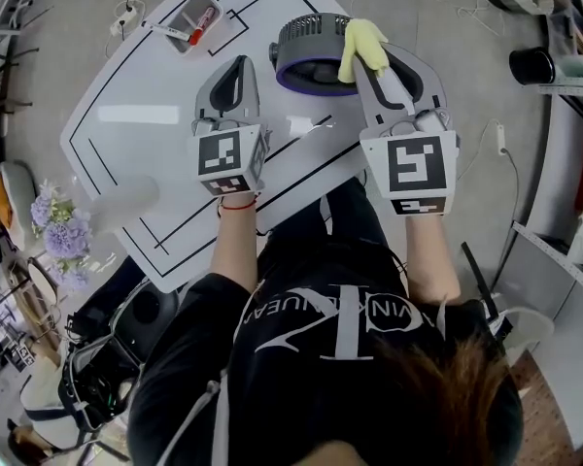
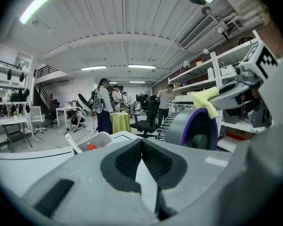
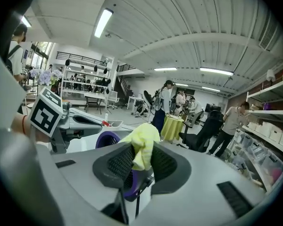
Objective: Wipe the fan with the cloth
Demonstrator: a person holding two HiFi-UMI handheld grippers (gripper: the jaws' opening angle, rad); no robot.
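Right-hand grey gripper (image 3: 139, 157) is clenching a crumpled yellow cloth (image 1: 361, 47) at the rim of the round purple-and-grey fan (image 1: 306, 51) sitting on the white table (image 1: 126, 115), while the left gripper (image 2: 141, 145), jaws pressed together empty, is hovering beside it.

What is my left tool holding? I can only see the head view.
Observer: Nothing. The left gripper view shows the left tool shut, its jaws together with nothing between them.
Operator: And the right one?
Observer: The right gripper view shows the right tool shut on the soft yellow cloth, pinched between its pads.
Operator: Is anybody else in the room?
Observer: Yes. Several people stand farther back, near a small table with a yellow-green cover.
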